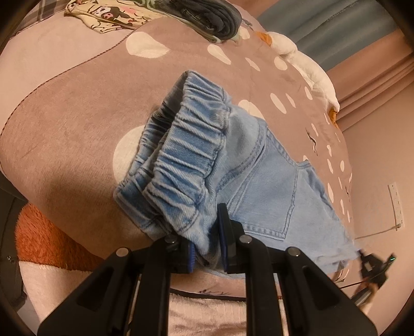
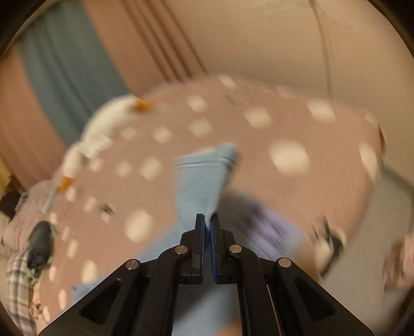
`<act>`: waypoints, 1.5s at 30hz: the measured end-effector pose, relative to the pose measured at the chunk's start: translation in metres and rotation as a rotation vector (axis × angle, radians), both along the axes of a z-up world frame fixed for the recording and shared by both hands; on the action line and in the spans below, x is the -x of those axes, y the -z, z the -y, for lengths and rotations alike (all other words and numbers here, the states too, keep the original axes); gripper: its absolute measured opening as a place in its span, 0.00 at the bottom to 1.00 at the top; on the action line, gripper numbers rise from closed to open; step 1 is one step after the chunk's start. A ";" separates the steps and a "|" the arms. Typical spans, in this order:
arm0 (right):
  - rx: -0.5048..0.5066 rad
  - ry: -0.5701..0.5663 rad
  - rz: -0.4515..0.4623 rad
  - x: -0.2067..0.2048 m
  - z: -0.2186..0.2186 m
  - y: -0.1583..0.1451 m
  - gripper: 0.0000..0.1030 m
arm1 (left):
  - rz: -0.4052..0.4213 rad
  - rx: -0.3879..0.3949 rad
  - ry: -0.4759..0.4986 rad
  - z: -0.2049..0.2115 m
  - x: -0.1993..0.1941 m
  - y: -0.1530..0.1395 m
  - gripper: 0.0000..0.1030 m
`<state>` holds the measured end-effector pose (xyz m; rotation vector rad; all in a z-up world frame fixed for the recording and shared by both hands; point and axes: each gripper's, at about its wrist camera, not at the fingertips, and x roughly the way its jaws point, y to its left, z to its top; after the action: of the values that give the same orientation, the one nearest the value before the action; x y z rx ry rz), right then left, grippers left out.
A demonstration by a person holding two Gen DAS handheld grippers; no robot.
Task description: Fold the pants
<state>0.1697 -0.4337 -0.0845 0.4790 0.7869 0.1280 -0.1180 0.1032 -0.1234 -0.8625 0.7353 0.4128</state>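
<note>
We hold the jeans (image 1: 233, 160) over the bed (image 1: 64, 124): left gripper (image 1: 205, 248) fingers clamped on the waistband, right gripper (image 2: 207, 222) fingers pinched, apparently, on a leg end. That thin grip could slip and spoil the fold.

1. 1 pr light-blue denim pants (image 1: 240, 165), 1 back pocket (image 1: 269, 204) visible.
2. 2 grippers: left gripper (image 1: 207, 243), right gripper (image 2: 207, 227).
3. 1 spotted blanket (image 1: 77, 124).
4. 1 dark folded garment (image 1: 212, 18).
</note>
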 end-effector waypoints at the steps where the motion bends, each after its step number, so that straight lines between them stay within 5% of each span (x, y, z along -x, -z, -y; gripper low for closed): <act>1: 0.019 0.011 -0.041 0.001 0.004 0.015 0.05 | 0.000 0.002 0.004 0.000 0.000 -0.001 0.15; 6: -0.007 0.017 -0.091 0.004 0.009 0.034 0.05 | 0.010 0.034 0.002 -0.005 0.001 -0.003 0.13; 12: 0.023 0.023 -0.049 0.011 0.012 0.021 0.04 | -0.007 0.000 0.033 0.002 0.008 -0.018 0.12; 18: 0.026 0.038 -0.116 -0.007 0.008 0.050 0.04 | -0.042 0.011 0.043 0.000 0.006 -0.009 0.13; 32: -0.033 0.060 -0.118 -0.014 0.026 0.041 0.07 | -0.104 -0.029 0.070 0.001 -0.001 -0.007 0.16; 45: 0.056 0.133 -0.108 -0.015 0.035 0.043 0.04 | -0.107 -0.048 0.071 0.005 0.001 -0.010 0.16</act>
<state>0.1851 -0.4690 -0.1276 0.4862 0.8594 -0.0437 -0.1194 0.0987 -0.1138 -0.7718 0.8488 0.4135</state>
